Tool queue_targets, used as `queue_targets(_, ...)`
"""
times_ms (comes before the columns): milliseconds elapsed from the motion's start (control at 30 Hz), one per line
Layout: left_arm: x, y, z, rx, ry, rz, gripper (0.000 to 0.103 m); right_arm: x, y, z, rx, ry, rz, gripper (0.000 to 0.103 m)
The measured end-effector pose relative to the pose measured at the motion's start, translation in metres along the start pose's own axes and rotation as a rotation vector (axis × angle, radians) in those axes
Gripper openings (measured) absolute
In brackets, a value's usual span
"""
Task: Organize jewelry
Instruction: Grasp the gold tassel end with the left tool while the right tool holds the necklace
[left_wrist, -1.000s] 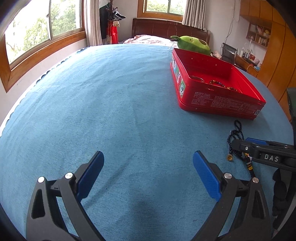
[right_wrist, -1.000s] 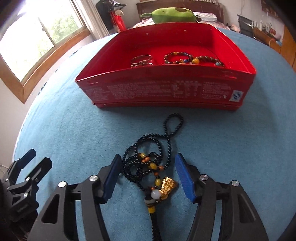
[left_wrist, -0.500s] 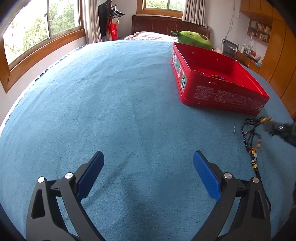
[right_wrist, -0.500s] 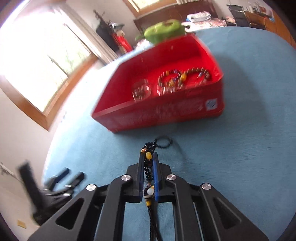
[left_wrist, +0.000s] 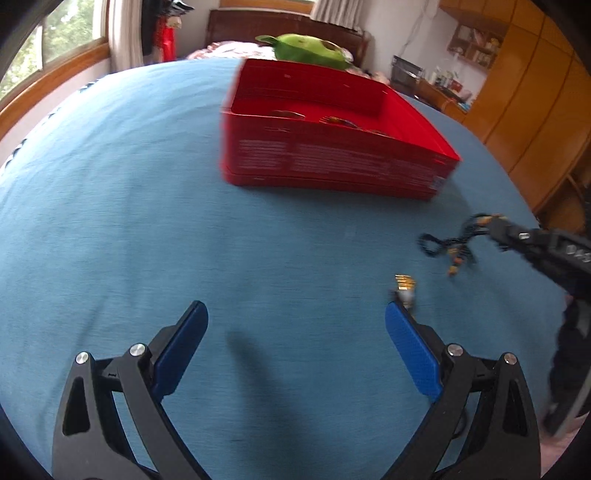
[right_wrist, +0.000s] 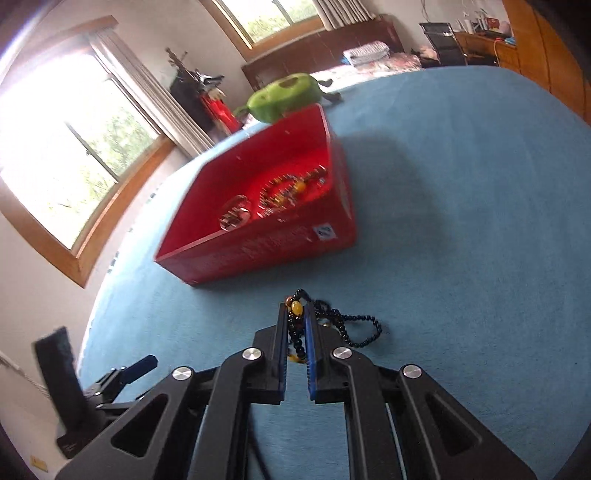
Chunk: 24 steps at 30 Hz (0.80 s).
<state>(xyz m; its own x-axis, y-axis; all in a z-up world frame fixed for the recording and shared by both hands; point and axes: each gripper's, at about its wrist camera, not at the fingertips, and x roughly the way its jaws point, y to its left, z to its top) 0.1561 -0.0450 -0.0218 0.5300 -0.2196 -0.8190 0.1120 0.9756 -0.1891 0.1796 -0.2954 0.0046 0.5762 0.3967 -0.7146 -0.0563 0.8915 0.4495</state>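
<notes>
My right gripper (right_wrist: 296, 318) is shut on a black bead necklace (right_wrist: 345, 326) with orange beads and holds it above the blue cloth; a loop hangs to the right of the fingers. In the left wrist view the necklace (left_wrist: 448, 245) dangles from the right gripper (left_wrist: 495, 226), its gold pendant (left_wrist: 405, 284) near the cloth. A red box (right_wrist: 273, 218) (left_wrist: 332, 147) holds a clear bangle (right_wrist: 233, 218) and a beaded bracelet (right_wrist: 286, 192). My left gripper (left_wrist: 295, 332) is open and empty, low over the cloth.
A blue cloth (left_wrist: 129, 206) covers the table. A green plush toy (left_wrist: 306, 50) (right_wrist: 284, 96) lies beyond the box. Windows line the left wall, wooden cabinets (left_wrist: 535, 110) the right. The left gripper shows at the lower left in the right wrist view (right_wrist: 122, 376).
My right gripper closed on the necklace and lifted it off the cloth, tilting toward the red box. My left gripper moved closer to the box and stayed open.
</notes>
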Motion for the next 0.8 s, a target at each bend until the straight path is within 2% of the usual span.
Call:
queue_targets(133, 0.016, -0.033, 0.006, 0.035, 0.047, 0.001, 0.096, 0.003, -0.018, -0.004, 0.027, 0.027, -0.007, 0.008)
queue_targets(167, 0.02, -0.039, 0.007, 0.041, 0.059, 0.006, 0.092, 0.002, -0.02, -0.004, 0.031, 0.027, -0.007, 0.008)
queue_targets(200, 0.025, -0.043, 0.008, 0.044, 0.073, 0.009, 0.08, 0.001, -0.023, -0.004, 0.032, 0.026, -0.008, 0.008)
queue_targets(233, 0.03, -0.046, 0.008, 0.046, 0.09, 0.01, 0.074, -0.002, -0.024, -0.005, 0.035, 0.025, -0.006, 0.008)
queue_targets(333, 0.038, -0.056, 0.009, 0.069, 0.086, 0.045, 0.07, -0.002, -0.025, -0.005, 0.039, 0.024, 0.008, 0.008)
queue_targets(433, 0.04, -0.065, 0.009, 0.097, 0.086, 0.046, 0.055, -0.001, -0.025, -0.006, 0.037, 0.025, 0.016, 0.008)
queue_targets(500, 0.041, -0.071, 0.008, 0.119, 0.092, 0.022, 0.035, 0.004, -0.024, -0.004, 0.036, 0.031, 0.018, 0.008)
queue_targets(600, 0.044, -0.078, 0.006, 0.146, 0.109, -0.034, 0.015, 0.01, -0.024, -0.004, 0.038, 0.043, 0.019, 0.008)
queue_targets(733, 0.043, -0.074, 0.007, 0.132, 0.112, -0.065, 0.014, 0.014, -0.027, -0.003, 0.048, 0.051, 0.006, 0.011)
queue_targets(800, 0.038, -0.065, 0.01, 0.112, 0.094, -0.053, 0.014, 0.017, -0.029, -0.003, 0.057, 0.055, -0.008, 0.014)
